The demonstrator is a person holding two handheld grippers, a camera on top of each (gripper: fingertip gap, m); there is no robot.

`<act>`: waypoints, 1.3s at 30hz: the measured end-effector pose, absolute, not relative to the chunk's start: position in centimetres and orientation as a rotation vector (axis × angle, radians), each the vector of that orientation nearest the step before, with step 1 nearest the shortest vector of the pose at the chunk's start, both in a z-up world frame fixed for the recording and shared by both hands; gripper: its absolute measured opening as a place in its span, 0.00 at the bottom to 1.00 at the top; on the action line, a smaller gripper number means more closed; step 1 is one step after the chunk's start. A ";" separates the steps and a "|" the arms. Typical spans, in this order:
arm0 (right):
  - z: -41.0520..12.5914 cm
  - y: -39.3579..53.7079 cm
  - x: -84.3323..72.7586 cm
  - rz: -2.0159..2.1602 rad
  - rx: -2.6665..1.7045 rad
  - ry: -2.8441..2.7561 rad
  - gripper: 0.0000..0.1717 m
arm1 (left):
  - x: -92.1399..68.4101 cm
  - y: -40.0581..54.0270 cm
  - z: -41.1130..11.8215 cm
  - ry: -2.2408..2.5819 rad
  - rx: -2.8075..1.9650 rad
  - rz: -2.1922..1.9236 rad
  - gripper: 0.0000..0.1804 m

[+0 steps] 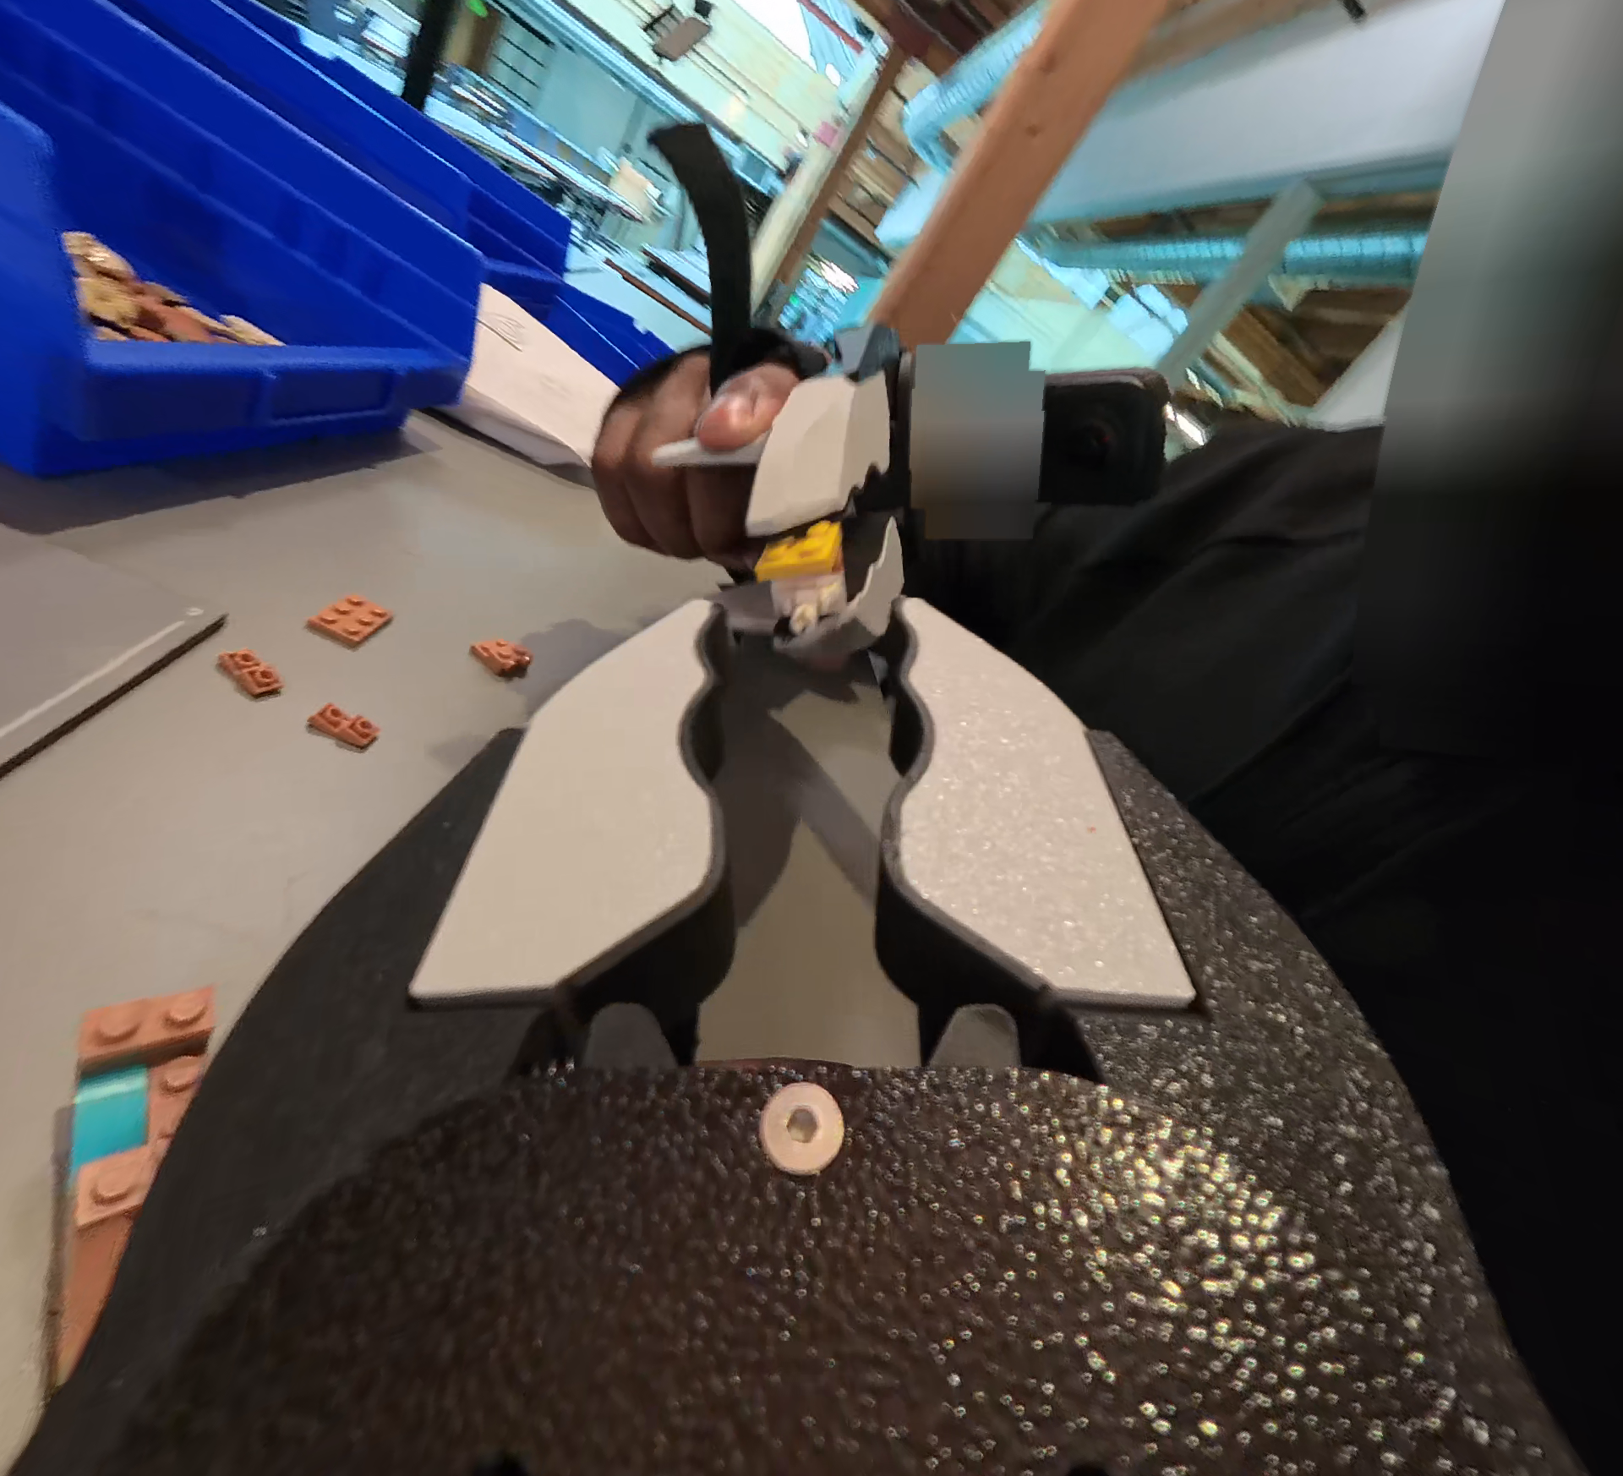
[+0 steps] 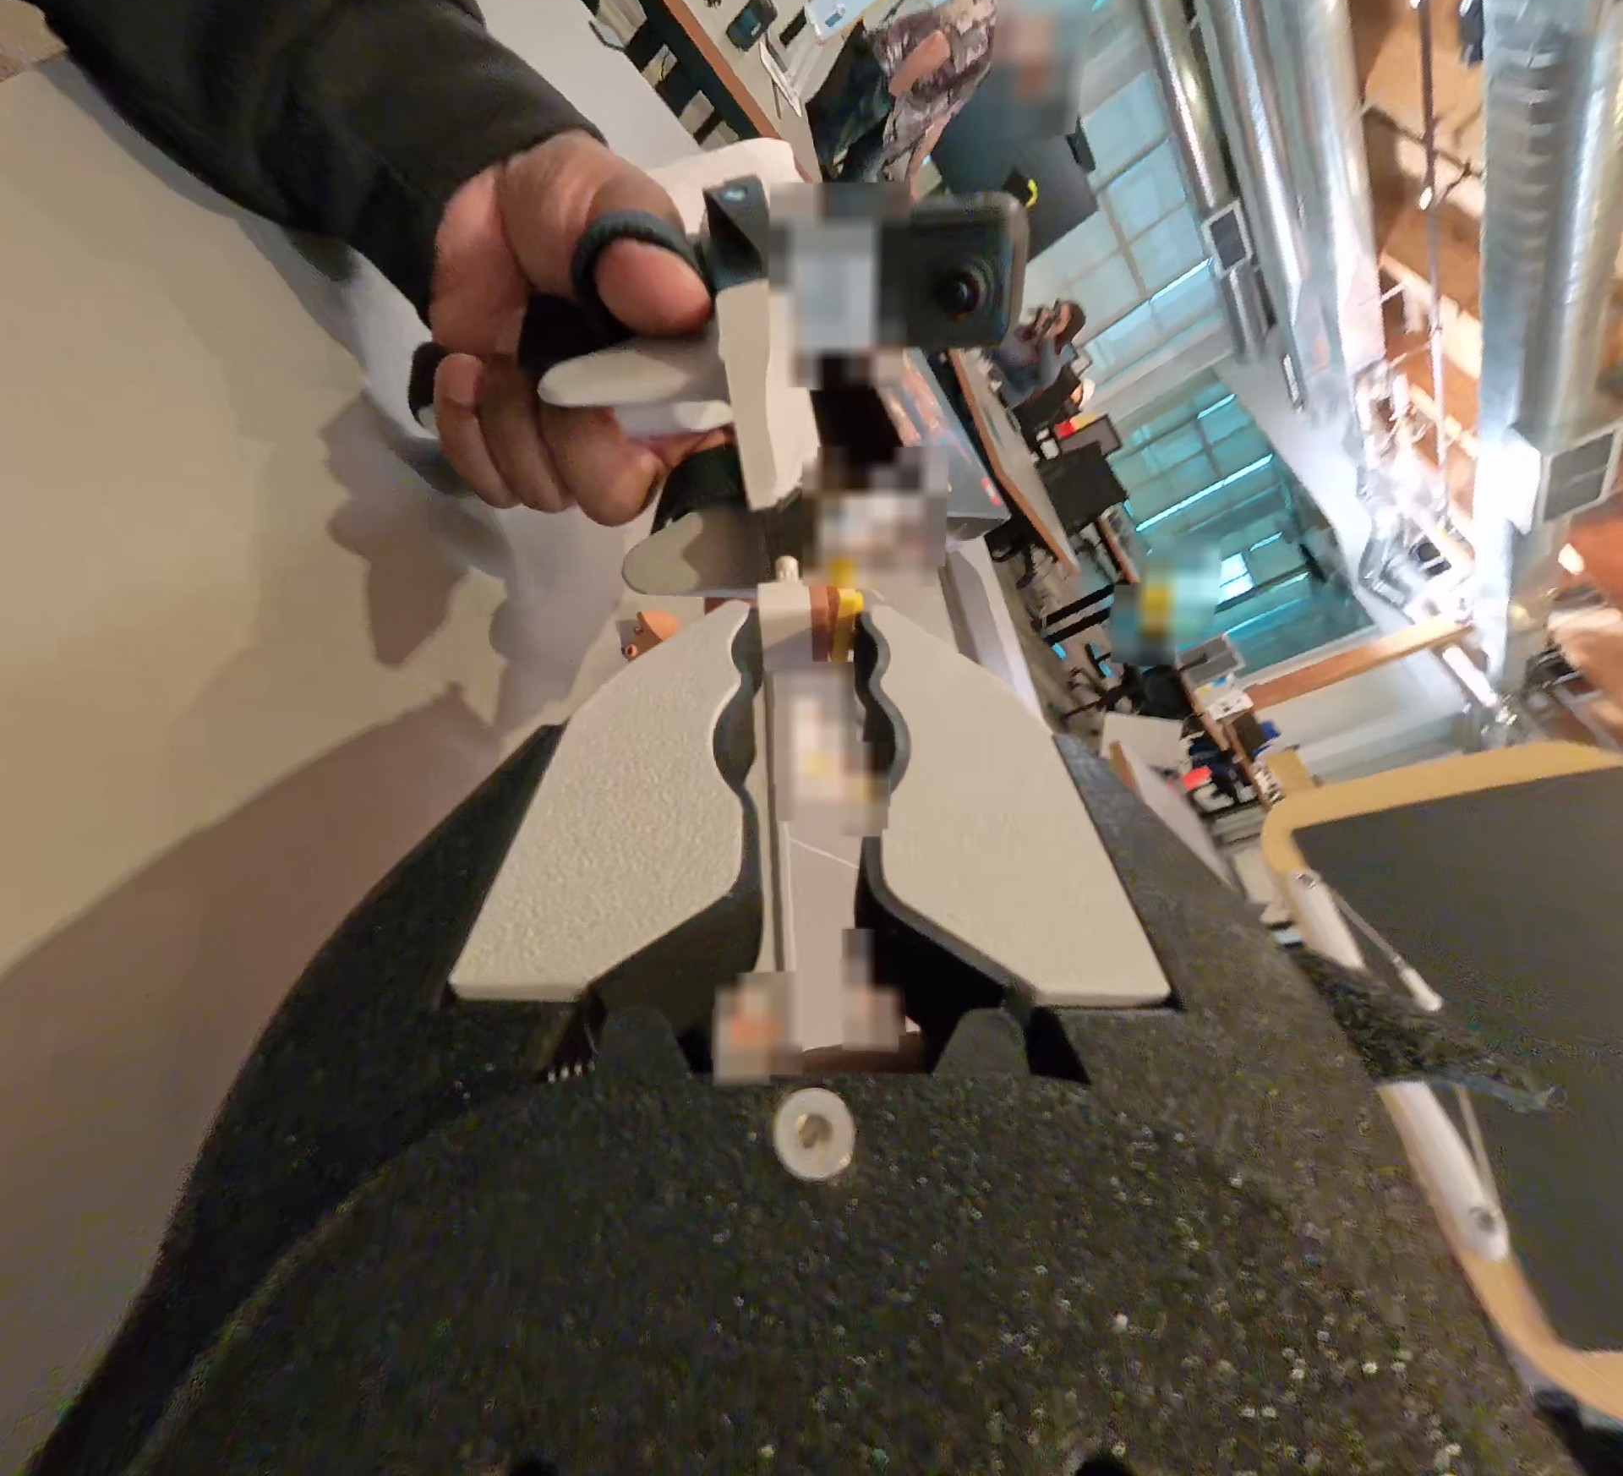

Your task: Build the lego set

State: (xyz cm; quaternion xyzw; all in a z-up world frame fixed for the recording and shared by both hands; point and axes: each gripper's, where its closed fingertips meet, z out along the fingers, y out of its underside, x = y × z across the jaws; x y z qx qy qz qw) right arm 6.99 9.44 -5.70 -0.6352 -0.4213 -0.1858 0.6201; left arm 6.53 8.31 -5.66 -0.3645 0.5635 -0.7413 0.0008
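Observation:
In the left wrist view my left gripper is open, and nothing is pressed between its pads. Just past its tips my right gripper, held in a hand, is shut on a small brick stack with a yellow plate on top and pale pieces below. In the right wrist view my right gripper clamps the same stack of grey, brown and yellow layers. One grey finger of the left gripper sits just beyond the stack. Its other finger is hidden by a mosaic patch.
Blue bins stand at the back left, one holding brown pieces. Loose brown plates lie on the grey table. A brown and teal build is at lower left. A black-topped table is at the right. My left and right fingertips are right by each other.

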 end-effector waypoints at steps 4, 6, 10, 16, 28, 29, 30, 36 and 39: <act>-6.2 10.0 7.4 -0.383 -1.575 -0.894 0.12 | 7.3 7.7 -6.2 1.742 -1.294 -2.292 0.20; -6.4 10.2 7.5 -0.382 -1.601 -0.881 0.11 | 7.6 7.4 -6.5 1.733 -1.347 -2.295 0.20; -6.4 10.1 7.3 -0.382 -1.604 -0.871 0.12 | 7.9 7.3 -6.1 1.646 -1.373 -2.400 0.13; -5.9 9.8 7.0 -0.387 -1.572 -0.875 0.11 | 7.7 7.1 -5.6 1.597 -1.342 -2.533 0.10; -5.0 9.2 6.1 -0.529 -1.427 -0.956 0.11 | 6.5 6.5 -4.8 1.625 -1.246 -2.688 0.09; -4.9 9.1 6.1 -0.536 -1.421 -0.955 0.11 | 6.5 6.4 -4.7 1.618 -1.243 -2.701 0.09; -4.8 9.1 6.1 -0.544 -1.415 -0.952 0.11 | 6.4 6.4 -4.6 1.606 -1.242 -2.715 0.09; -4.6 9.1 6.1 -0.586 -1.403 -0.946 0.11 | 6.4 6.4 -4.3 1.591 -1.236 -2.728 0.09; -4.8 9.0 6.0 -0.530 -1.430 -0.954 0.11 | 6.3 6.3 -4.5 1.628 -1.247 -2.688 0.09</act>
